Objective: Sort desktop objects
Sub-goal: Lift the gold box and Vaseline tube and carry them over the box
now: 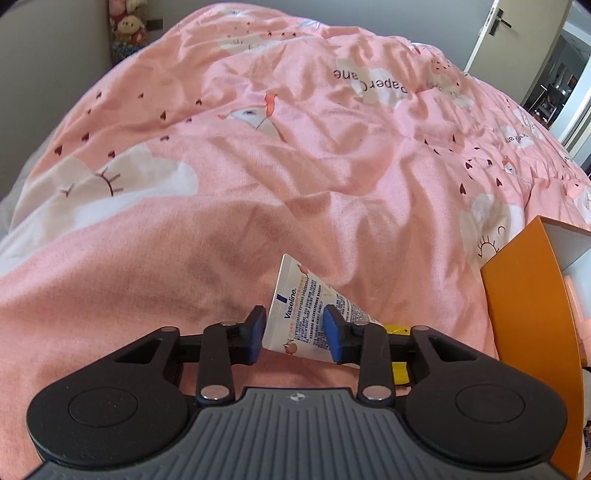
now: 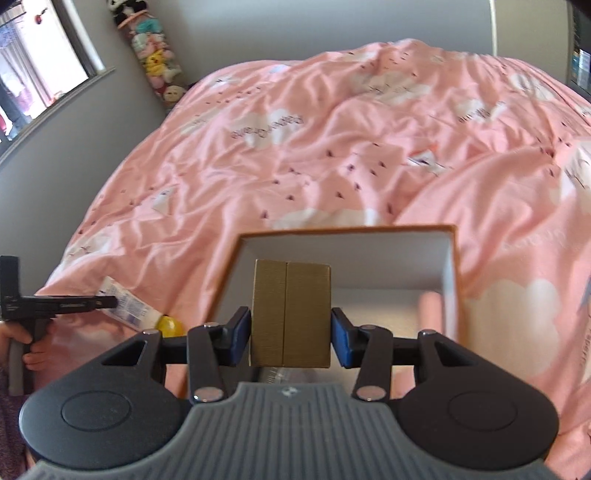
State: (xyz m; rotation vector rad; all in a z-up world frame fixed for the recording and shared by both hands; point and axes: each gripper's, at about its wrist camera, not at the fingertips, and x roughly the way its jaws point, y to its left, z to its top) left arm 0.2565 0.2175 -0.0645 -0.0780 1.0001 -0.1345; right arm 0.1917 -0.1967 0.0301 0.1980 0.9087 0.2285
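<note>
A white Vaseline tube (image 1: 299, 299) with a yellow cap (image 1: 399, 369) lies on the pink duvet (image 1: 258, 166). My left gripper (image 1: 295, 330) points down at it, and its blue pads touch the tube's two sides. From the right wrist view the same tube (image 2: 136, 308) sits left of the box, with the left gripper (image 2: 107, 302) over it. My right gripper (image 2: 290, 338) is shut on a gold-brown carton (image 2: 290, 317). It holds the carton above the open orange box with a white inside (image 2: 447, 266).
The orange box's outer wall (image 1: 524, 314) stands just right of the left gripper. A blurred pink item (image 2: 428, 306) lies inside the box. A person's hand (image 2: 33, 347) grips the left tool's handle. Plush toys (image 2: 155, 55) hang in the far corner, and a door (image 1: 491, 33) stands at the far right.
</note>
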